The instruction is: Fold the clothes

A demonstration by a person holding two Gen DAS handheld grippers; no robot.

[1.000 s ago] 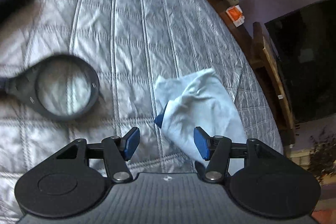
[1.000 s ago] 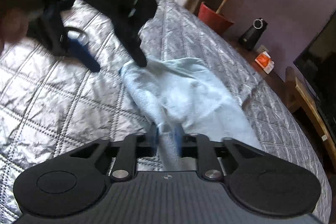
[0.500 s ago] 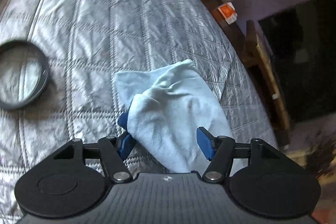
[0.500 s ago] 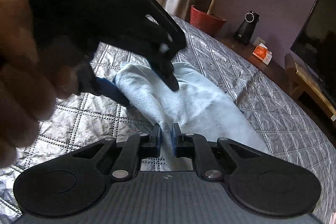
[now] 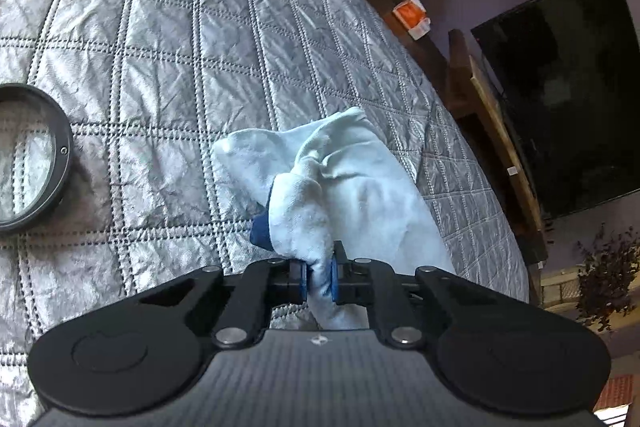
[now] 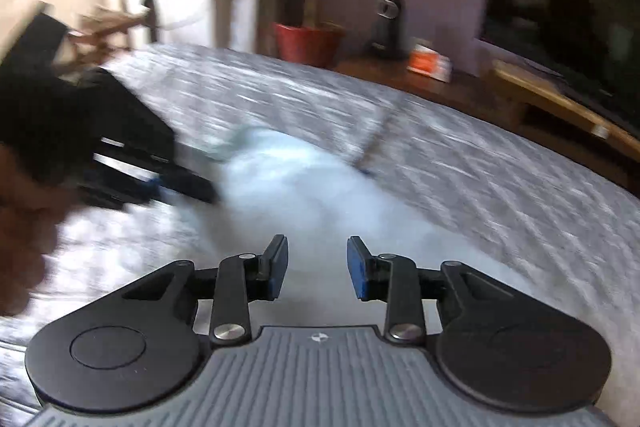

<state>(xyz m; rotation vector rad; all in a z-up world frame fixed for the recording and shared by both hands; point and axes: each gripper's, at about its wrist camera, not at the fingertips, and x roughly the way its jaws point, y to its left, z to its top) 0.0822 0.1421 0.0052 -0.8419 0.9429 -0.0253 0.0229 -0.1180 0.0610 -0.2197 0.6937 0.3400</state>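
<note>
left claw now clamped on cloth, right claw released — apart

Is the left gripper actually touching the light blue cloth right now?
Touching. In the left wrist view the left gripper has both blue pads pressed onto a bunched fold of the light blue cloth.

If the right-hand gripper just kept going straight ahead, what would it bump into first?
Most likely the crumpled pale blue cloth lying on the grey quilted bedspread directly ahead of the right gripper, whose jaws are open. The picture is blurred, so depth is uncertain.
</note>
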